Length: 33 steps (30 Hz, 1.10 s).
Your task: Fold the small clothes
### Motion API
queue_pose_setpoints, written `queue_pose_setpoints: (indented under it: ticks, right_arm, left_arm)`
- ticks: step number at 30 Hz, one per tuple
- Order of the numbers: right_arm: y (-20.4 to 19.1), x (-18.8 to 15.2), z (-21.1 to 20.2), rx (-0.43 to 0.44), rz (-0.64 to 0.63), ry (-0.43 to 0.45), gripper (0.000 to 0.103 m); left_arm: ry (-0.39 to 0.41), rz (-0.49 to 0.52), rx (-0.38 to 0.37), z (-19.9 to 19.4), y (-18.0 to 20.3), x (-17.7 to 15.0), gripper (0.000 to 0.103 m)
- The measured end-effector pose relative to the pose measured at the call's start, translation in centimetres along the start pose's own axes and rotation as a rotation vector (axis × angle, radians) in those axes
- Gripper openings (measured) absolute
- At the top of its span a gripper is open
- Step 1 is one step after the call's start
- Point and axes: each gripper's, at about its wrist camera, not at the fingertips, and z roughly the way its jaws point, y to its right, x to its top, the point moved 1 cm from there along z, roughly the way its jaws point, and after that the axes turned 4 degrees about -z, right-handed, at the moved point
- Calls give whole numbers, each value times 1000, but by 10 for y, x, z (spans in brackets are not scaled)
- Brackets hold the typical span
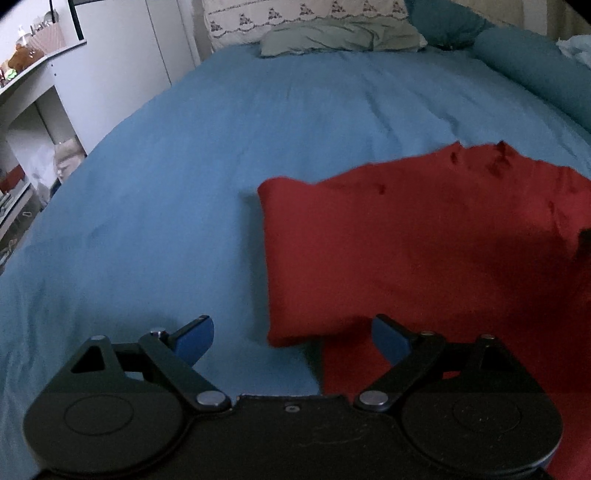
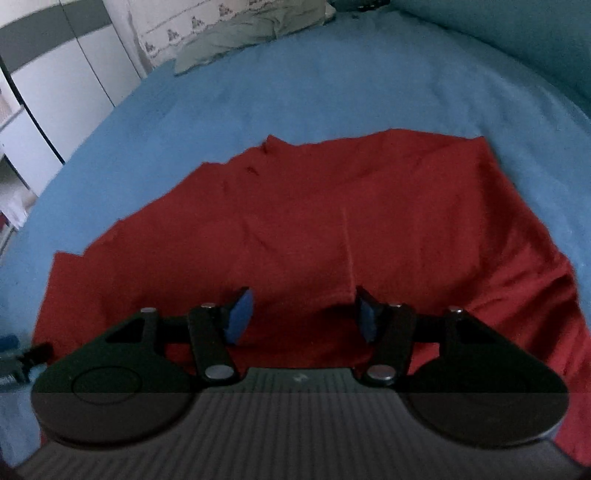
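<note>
A red garment (image 1: 424,243) lies spread on the blue bed cover (image 1: 184,184), partly folded, with a doubled left edge. My left gripper (image 1: 293,339) is open and empty, just above the garment's near left corner. In the right wrist view the red garment (image 2: 332,206) fills the middle. My right gripper (image 2: 303,314) is open and empty, low over the garment's near part, with a seam running down between the blue pads (image 2: 242,314).
Pillows (image 1: 332,33) lie at the head of the bed. A teal bolster (image 1: 535,70) lies along the right side. White shelves (image 1: 29,110) and a wardrobe (image 2: 55,92) stand left of the bed. The blue cover (image 2: 332,85) extends beyond the garment.
</note>
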Motion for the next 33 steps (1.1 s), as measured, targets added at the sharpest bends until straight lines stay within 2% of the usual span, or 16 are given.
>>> queue_pose_setpoints:
  ticks: [1,2,4,5,9,12,13,17,23,25,28,29,30,32,33]
  right_arm:
    - [2,1,0,3,19,9,76]
    - [2,3,1,-5,32,13,71]
    - [-1,9,4,-45,13,3,32]
    - [-4,14,10,-61,-5,-9,20]
    - [-6,40,-8,-103,-77,74,20]
    - [5,61,-28,-150,-97,147,20]
    - [11,67,-33,-160,-105,156,20]
    - [38,70,-23,-231,-155,114,20]
    - [73,44,-6,-259,-104,36,20]
    - [76,32,-2,-259,-127,8,20]
    - [77,20,-10,-258,-159,11,30]
    - [77,18,-15,-257,-163,7,53]
    - [76,17,-21,-257,-168,11,81]
    - [66,15,-36,-230,-207,77,99]
    - [60,13,-42,-209,-233,98,103]
  left_arm:
    - [-3,6,3,1,-1,-2,95]
    - [-6,10,7,2,-2,-4,95]
    - [-13,17,12,5,-4,-8,95]
    - [-13,20,12,5,-4,-9,94]
    - [-9,20,-14,9,-3,-7,93]
    - [3,19,-26,12,1,-2,84]
    - [1,19,-31,14,3,0,77]
    - [-13,4,-53,21,7,4,51]
    - [-36,-2,-7,16,9,-2,49]
    - [-50,2,6,13,9,-2,49]
    - [-49,27,12,-4,14,-1,48]
    - [-27,38,-1,-13,16,0,52]
    - [-1,52,-21,-23,19,1,56]
    - [58,90,-70,-40,30,8,75]
    - [79,99,-103,-44,35,12,76]
